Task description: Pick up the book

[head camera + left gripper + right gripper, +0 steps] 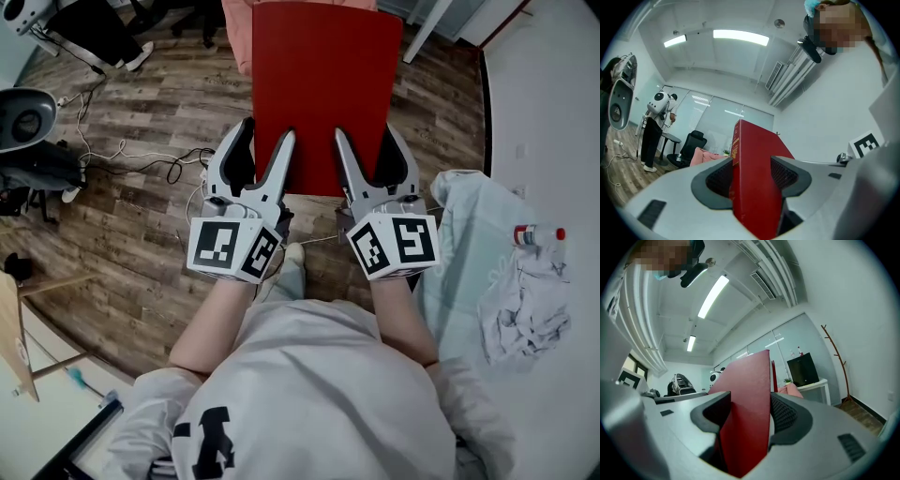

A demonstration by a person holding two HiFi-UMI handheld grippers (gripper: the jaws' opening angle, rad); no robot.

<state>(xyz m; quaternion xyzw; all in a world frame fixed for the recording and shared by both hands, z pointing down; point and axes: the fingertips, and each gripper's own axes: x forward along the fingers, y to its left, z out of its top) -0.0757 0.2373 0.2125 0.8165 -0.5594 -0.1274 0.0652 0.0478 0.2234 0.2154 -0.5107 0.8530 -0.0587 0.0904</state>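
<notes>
Smooth flat red hardcover book (323, 84) up in the air over the wood-plank floor (141, 122), left gripper (267, 133) and right gripper (367, 133) both clamped on its near edge, ribbed black pads (783, 174) pressing the covers, loose cables (141, 159) left, crumpled pale cloth (487, 253) draped at the white desk's (553, 112) edge.

Held red book (323, 84) by its near edge in left gripper (269, 131) and right gripper (366, 131), over wooden floor (141, 122).

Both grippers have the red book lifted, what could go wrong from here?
1. The left gripper and right gripper clamp only the near edge of the red book, so its far end may sag or twist loose.
2. It hangs over the wooden floor and loose cables; a slip would likely drop it there.
</notes>
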